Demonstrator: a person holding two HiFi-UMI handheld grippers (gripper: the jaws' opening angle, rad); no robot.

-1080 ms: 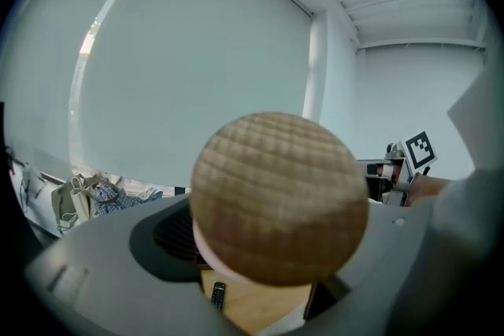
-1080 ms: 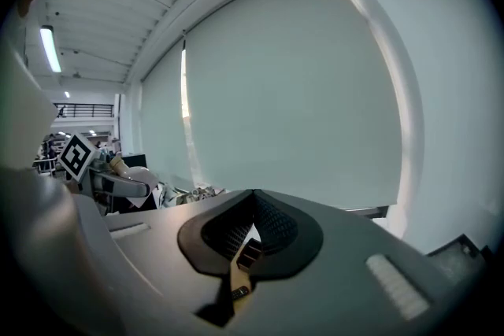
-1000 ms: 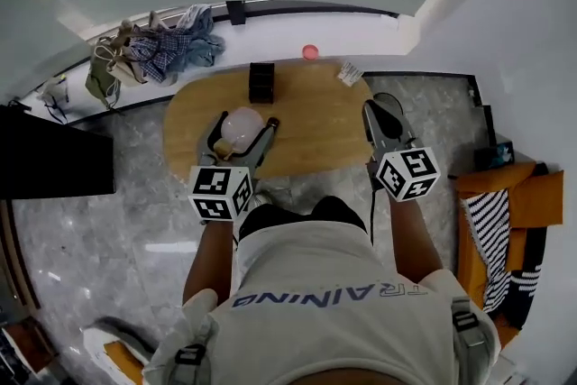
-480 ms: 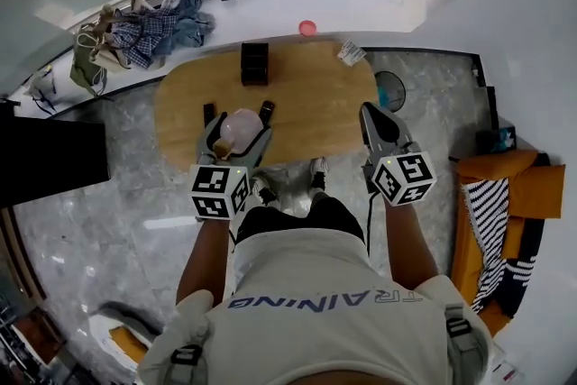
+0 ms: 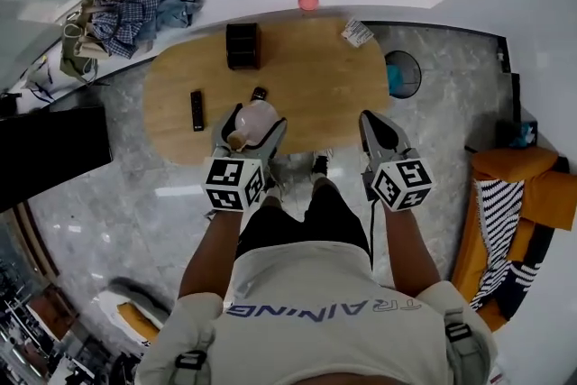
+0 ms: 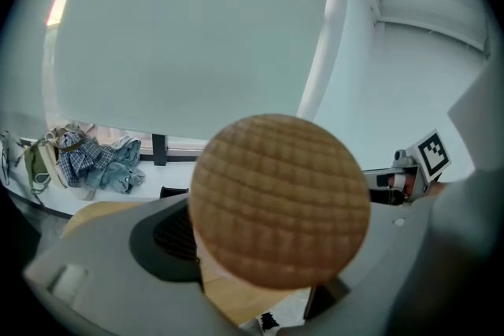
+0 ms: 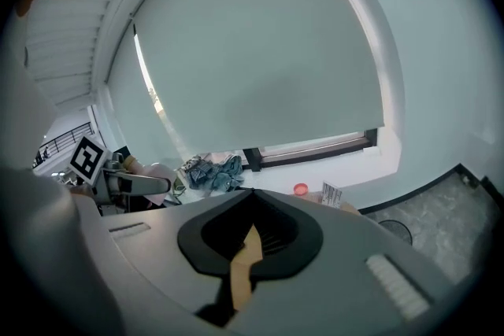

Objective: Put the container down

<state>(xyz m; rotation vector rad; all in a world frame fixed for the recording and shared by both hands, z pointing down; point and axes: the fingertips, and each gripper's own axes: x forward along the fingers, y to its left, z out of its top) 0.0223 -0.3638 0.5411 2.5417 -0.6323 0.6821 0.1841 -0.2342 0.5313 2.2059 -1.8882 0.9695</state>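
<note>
One cork-lidded container (image 6: 279, 201), clamped in wide-spread left gripper (image 5: 252, 123), tilted at lower edge of desk (image 5: 306, 77): may tip off if released; right gripper (image 7: 248, 248) closed, empty.

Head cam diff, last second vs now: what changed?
Both grippers sank toward the oval wooden table, the left gripper carrying the clear round container with a woven brown lid. Grip unchanged, not yet set down; right gripper stayed shut and empty.
</note>
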